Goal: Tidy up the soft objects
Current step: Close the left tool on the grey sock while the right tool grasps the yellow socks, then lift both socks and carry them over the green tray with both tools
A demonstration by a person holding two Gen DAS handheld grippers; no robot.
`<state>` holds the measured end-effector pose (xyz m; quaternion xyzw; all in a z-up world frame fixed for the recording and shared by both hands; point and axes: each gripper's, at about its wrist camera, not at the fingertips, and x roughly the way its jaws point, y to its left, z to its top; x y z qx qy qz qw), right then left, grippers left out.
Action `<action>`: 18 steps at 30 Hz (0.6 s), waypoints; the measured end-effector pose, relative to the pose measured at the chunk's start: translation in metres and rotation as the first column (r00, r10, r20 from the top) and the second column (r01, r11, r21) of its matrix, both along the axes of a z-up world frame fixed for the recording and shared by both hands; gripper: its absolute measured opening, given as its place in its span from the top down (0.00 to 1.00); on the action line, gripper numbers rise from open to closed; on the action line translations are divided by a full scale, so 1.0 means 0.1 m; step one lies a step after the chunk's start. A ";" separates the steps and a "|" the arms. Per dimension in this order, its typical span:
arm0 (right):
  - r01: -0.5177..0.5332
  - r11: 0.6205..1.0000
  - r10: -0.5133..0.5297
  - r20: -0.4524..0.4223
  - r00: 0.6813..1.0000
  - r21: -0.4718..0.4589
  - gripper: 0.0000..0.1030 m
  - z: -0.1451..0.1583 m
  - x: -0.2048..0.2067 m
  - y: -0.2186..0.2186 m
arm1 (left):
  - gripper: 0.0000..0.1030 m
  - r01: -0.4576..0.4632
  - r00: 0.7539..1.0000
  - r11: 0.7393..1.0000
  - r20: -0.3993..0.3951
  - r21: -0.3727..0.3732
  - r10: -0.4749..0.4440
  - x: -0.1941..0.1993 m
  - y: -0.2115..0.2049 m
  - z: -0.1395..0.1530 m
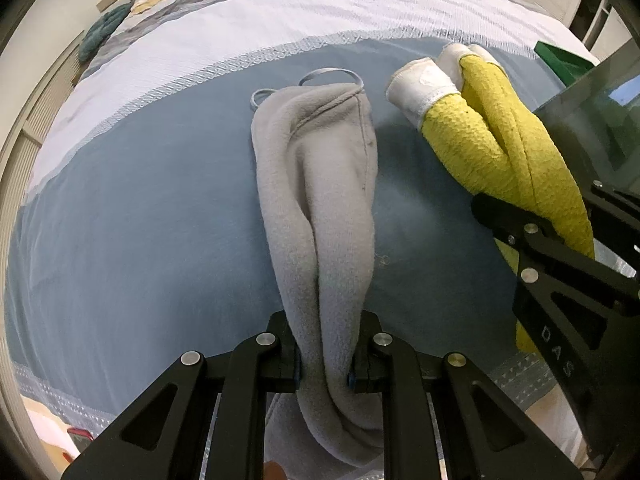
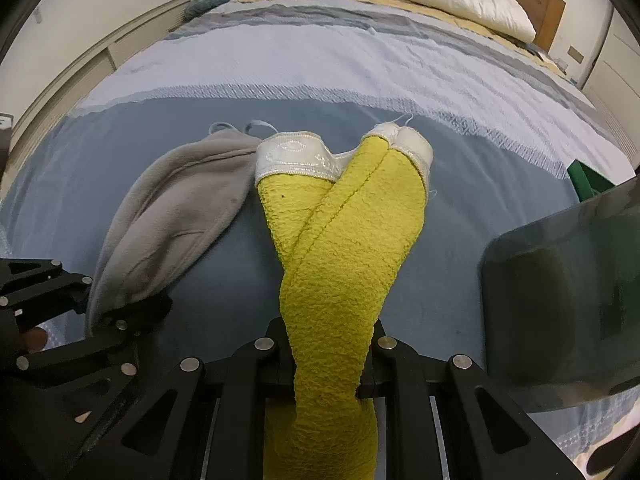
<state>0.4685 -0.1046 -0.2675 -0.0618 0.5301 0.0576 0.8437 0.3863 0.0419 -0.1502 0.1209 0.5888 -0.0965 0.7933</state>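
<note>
The left tongs (image 1: 325, 376) clamp a bunched grey fleece cloth (image 1: 320, 184), which trails ahead onto the blue bedspread (image 1: 140, 208). Just beside it, the right tongs (image 2: 326, 380) pinch a twisted yellow terry towel with white ends (image 2: 344, 236).

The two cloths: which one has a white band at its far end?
The yellow towel, held by the right gripper. The grey fleece cloth in the left gripper ends in thin loops instead.

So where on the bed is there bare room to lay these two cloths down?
Bare blue bedspread lies left of the grey cloth, and the pale band beyond both cloths is free. It is crowded right of the yellow towel, by the dark bin.
</note>
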 end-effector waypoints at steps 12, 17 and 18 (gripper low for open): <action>0.011 1.000 -0.012 0.047 0.999 0.023 0.84 0.36 -0.22 -0.08 | 0.88 -0.059 0.997 0.998 0.052 -0.007 0.059 -0.21 0.22 0.30; 0.004 0.999 -0.007 0.057 0.998 0.039 0.84 0.52 -0.37 -0.13 | 0.88 -0.054 0.996 0.998 0.066 0.011 0.053 -0.28 0.17 0.41; 0.004 0.999 -0.007 0.057 0.998 0.042 0.84 0.55 -0.40 -0.14 | 0.88 -0.058 0.996 0.998 0.066 0.010 0.057 -0.30 0.18 0.45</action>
